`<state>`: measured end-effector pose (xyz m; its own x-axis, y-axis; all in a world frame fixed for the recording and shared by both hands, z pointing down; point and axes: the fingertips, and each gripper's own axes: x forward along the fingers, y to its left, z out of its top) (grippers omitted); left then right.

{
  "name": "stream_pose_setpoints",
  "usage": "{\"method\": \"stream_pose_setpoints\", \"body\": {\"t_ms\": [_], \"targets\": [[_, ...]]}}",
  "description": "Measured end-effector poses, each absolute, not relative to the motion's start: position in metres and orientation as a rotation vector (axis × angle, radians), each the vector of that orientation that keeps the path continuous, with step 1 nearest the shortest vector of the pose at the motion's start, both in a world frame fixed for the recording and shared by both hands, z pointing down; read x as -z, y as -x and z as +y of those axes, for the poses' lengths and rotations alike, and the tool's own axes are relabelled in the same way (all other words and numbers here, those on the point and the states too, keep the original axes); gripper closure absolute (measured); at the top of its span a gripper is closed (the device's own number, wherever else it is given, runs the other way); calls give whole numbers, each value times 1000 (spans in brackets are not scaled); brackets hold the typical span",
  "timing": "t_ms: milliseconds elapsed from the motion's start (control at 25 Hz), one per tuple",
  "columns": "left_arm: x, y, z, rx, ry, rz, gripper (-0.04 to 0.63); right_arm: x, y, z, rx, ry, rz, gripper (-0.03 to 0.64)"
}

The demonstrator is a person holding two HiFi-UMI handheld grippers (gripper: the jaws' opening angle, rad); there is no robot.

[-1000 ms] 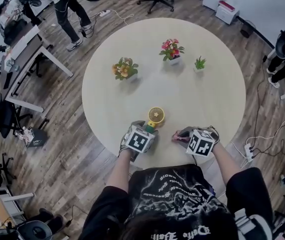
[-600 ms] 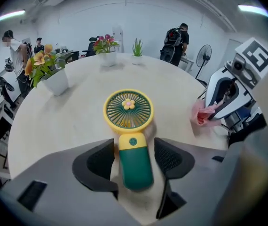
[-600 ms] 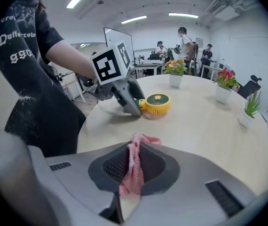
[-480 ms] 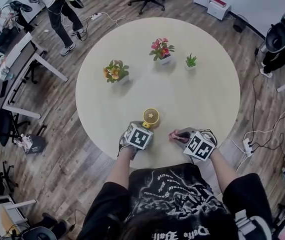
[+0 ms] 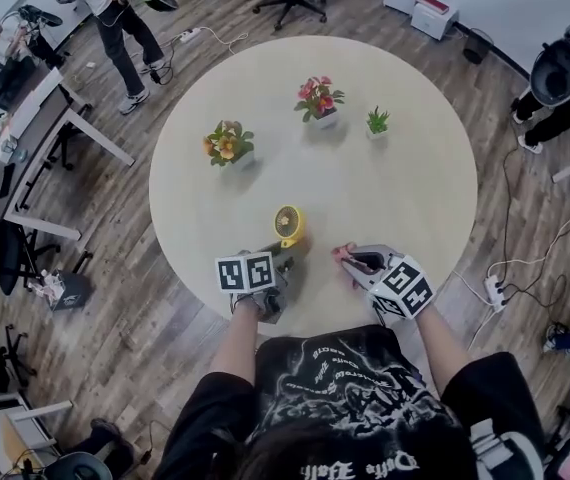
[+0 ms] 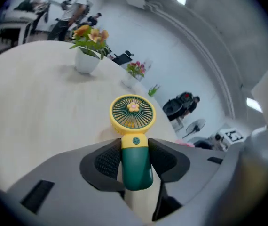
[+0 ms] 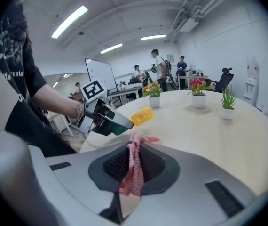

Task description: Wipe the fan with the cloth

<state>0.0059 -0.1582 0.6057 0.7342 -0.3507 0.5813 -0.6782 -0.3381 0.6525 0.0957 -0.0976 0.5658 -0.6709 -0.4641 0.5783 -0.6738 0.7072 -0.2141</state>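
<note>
A small hand fan (image 5: 288,224) with a yellow round head (image 6: 132,111) and a dark green handle (image 6: 136,164) is off the table, near its front edge. My left gripper (image 5: 281,261) has the handle between its pads; its jaws are closing and press on both sides. My right gripper (image 5: 357,261) is shut on a pink cloth (image 5: 343,255), which hangs bunched between the pads (image 7: 133,166). In the right gripper view the fan (image 7: 141,116) and the left gripper (image 7: 106,119) sit just to the left, a short gap from the cloth.
The round pale table (image 5: 395,198) carries an orange flower pot (image 5: 227,144), a pink flower pot (image 5: 316,99) and a small green plant (image 5: 376,123) on its far half. Desks, chairs and standing people ring the table on the wooden floor.
The left jaws have come together on the fan's handle, and that gripper has rolled and lifted the fan. The right gripper has risen and rolled with the cloth.
</note>
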Motion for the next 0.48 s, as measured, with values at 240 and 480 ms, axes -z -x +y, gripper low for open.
{"method": "stream_pose_setpoints", "body": {"t_ms": [240,480], "targets": [[-518,-11,-189,332,-1749,-642,396,-496,-75,-110,-656,-950,-2711,569],[-448,-18,-190,679,-1648,-472,396,-417,-32,-99,-452,-733,-2960,569]]}}
